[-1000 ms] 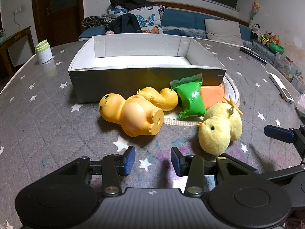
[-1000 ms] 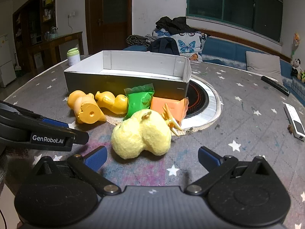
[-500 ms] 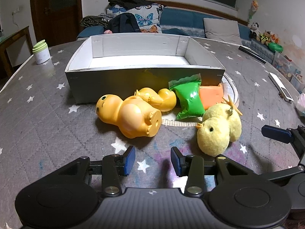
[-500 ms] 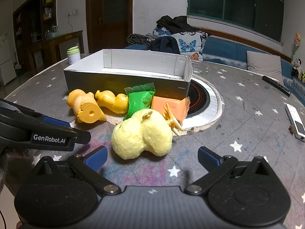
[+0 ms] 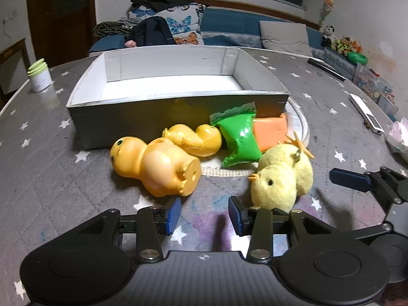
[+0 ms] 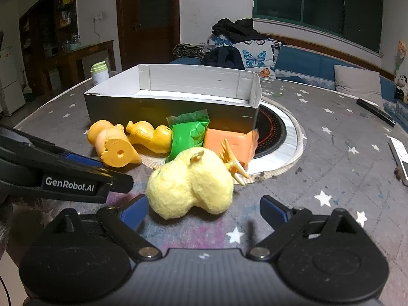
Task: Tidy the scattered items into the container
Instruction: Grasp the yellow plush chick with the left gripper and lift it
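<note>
Right gripper (image 6: 202, 213): jaws wide and closing, fluffy yellow plush chick (image 6: 191, 183) sits just ahead between the blue pads, pads not touching it yet. Nothing held.

Left gripper (image 5: 204, 215): jaws partly spread, nothing between them, only the grey star-print tablecloth (image 5: 46, 178) under the gap. The big orange plastic duck toy (image 5: 155, 168) lies on its side just beyond its left pad.

Next row back, all on the cloth against the box's near wall: smaller yellow plastic duck (image 5: 193, 140), green sealed plastic pouch (image 5: 239, 140), orange sealed pouch (image 5: 270, 132). The pouches overlap the round white-rimmed burner inset (image 6: 275, 132) in the table.

Behind them, the grey open-top cardboard box with white inside (image 5: 178, 112): floor visible, nothing in it as far as either view shows.

Progress: my read is zero items in, five left. Chick looks like the first pick, right side. After that the ducks and both pouches.

Far edge clutter (green-lidded white jar (image 5: 39, 76), remotes) is well apart from the pile; probably not part of the job.
</note>
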`<state>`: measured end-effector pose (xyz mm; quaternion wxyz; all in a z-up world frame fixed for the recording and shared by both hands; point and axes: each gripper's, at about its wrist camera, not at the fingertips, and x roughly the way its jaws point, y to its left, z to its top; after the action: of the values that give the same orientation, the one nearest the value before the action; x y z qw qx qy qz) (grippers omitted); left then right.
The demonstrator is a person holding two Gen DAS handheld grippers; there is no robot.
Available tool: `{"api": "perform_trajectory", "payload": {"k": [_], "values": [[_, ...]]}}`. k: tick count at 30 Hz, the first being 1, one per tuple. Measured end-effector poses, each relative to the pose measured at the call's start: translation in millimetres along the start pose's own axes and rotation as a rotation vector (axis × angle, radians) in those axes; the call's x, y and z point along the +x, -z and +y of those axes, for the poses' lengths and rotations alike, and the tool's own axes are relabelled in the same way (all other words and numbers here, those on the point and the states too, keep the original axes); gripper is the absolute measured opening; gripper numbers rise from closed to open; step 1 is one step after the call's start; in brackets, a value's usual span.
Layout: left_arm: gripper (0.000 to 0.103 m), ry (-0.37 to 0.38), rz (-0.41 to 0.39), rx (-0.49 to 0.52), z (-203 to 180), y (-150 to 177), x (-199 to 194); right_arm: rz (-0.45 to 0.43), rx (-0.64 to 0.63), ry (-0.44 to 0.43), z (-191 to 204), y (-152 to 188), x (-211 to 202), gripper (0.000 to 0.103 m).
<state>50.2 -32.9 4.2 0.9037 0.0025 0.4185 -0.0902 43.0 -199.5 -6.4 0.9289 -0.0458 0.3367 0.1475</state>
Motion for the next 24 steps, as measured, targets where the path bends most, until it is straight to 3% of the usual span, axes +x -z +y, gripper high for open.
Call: {"api": "perform_trajectory", "payload": {"k": [13,19,24], "values": [[0.043,0.108,0.000,0.053,-10.4,-14.3,-6.9,0.001,-0.009,-0.044,-1.1,-3.6,8.8,0.087],[0.043,0.215,0.028,0.077,-14.8,-27.7,-0.9,-0.008,-0.014,-0.084,-0.4,-4.1,10.2,0.076],[0.043,0.241,0.050,0.101,-19.7,-36.0,10.9,-0.016,-0.010,-0.091,-1.1,-4.3,10.2,0.076]]}}
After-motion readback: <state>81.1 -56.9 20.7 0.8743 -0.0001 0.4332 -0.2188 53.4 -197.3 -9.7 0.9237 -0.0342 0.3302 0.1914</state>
